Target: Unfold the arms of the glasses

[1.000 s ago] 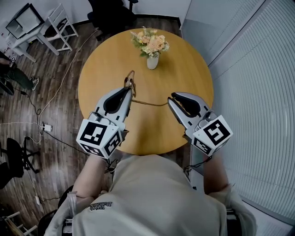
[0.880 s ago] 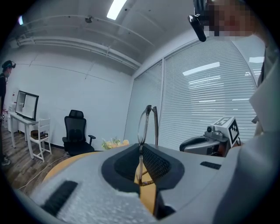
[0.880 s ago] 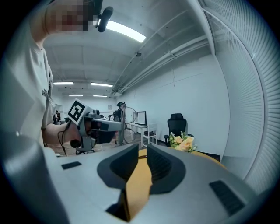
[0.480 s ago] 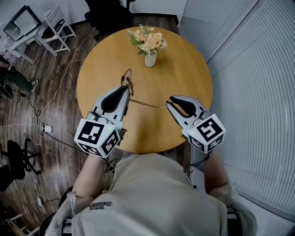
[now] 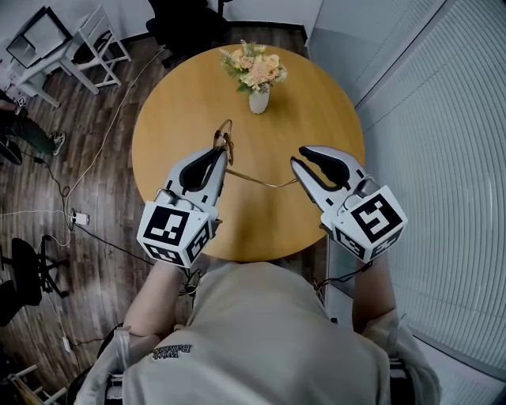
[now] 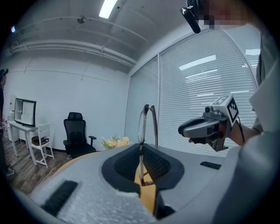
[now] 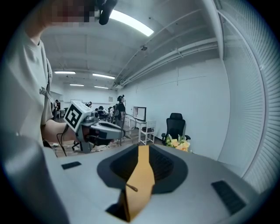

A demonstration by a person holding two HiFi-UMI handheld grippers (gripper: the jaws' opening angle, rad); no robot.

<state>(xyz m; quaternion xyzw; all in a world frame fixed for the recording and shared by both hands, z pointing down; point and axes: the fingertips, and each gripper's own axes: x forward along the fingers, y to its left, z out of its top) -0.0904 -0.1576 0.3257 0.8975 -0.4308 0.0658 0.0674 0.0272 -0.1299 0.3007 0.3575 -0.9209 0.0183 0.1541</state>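
Round wooden table (image 5: 316,103) under both grippers, with a vase of flowers (image 5: 257,79) on its far side beyond the jaw tips. Dark plank floor all round, window blinds (image 5: 443,158) off to the right gripper's outer side, and an office chair (image 5: 190,20) past the table.

The left gripper (image 5: 222,153) is closed on the glasses (image 5: 221,136). The front frame stands upright out past its jaw tips, with the lens (image 6: 142,124) pinched edge-on between the jaws. One arm of the glasses (image 5: 253,179) is swung out. Its long axis runs sideways from the left gripper's tips across to the right gripper (image 5: 298,158).

The right gripper's jaws are a narrow gap apart, with table showing through. The thin arm tip (image 7: 131,188) lies inside that gap and doesn't look pinched.

A dark bar (image 6: 154,124) beside the lens may be the second arm, folded or not I can't tell. If so, it sits right at the left gripper's tips, so the right gripper would likely reach across toward them.
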